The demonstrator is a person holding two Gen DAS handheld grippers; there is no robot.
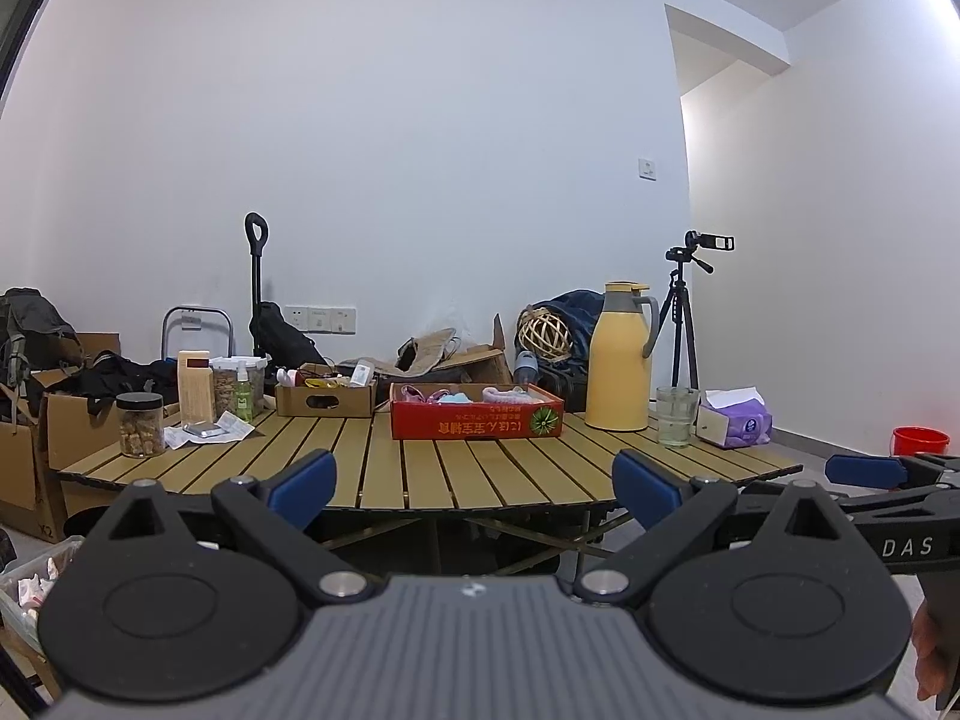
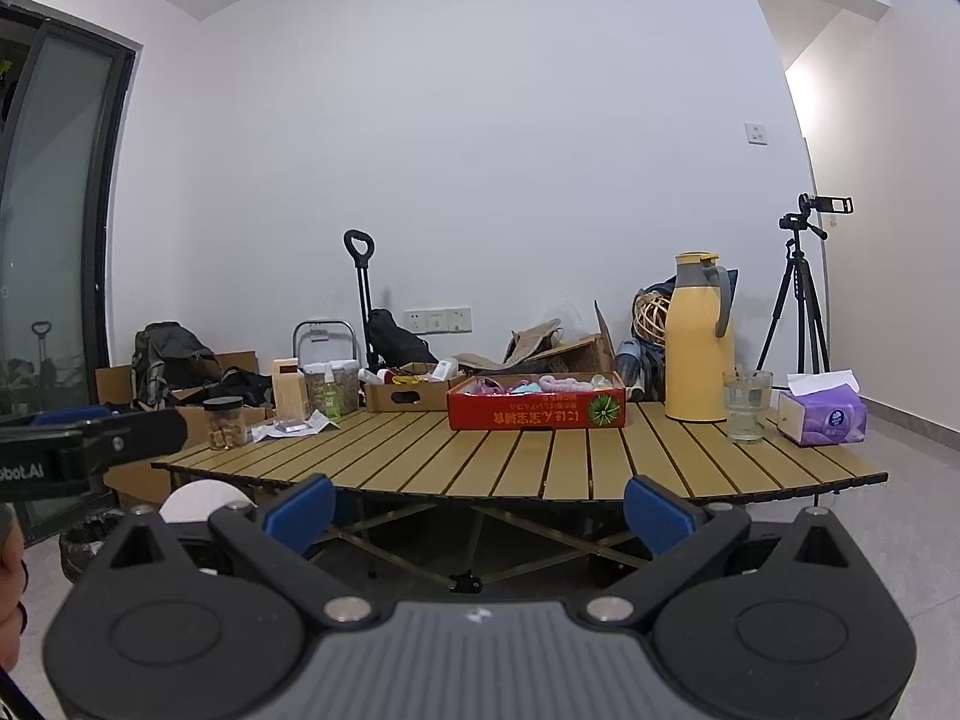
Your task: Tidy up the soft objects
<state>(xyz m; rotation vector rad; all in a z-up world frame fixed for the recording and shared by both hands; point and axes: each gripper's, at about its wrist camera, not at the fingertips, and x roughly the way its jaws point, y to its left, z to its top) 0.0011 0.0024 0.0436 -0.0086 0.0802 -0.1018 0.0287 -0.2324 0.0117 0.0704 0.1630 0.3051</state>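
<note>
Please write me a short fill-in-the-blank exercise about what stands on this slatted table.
1. The soft objects lie in a ___ cardboard box.
2. The yellow jug stands ___ on the table.
3. Both tongs, left and right, are ___ and empty.

Missing words: red; upright; open

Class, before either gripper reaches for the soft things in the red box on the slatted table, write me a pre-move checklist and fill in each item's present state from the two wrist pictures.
1. Left gripper open and empty: ok.
2. Right gripper open and empty: ok.
3. Red box upright on the table, soft items inside visible: ok.
4. Bare table between the grippers and the box: ok.
5. Glass and yellow flask stand right of the box, close to a right-hand approach: not ok, mind them.
6. Number and tangling of the soft items: cannot tell.
</note>
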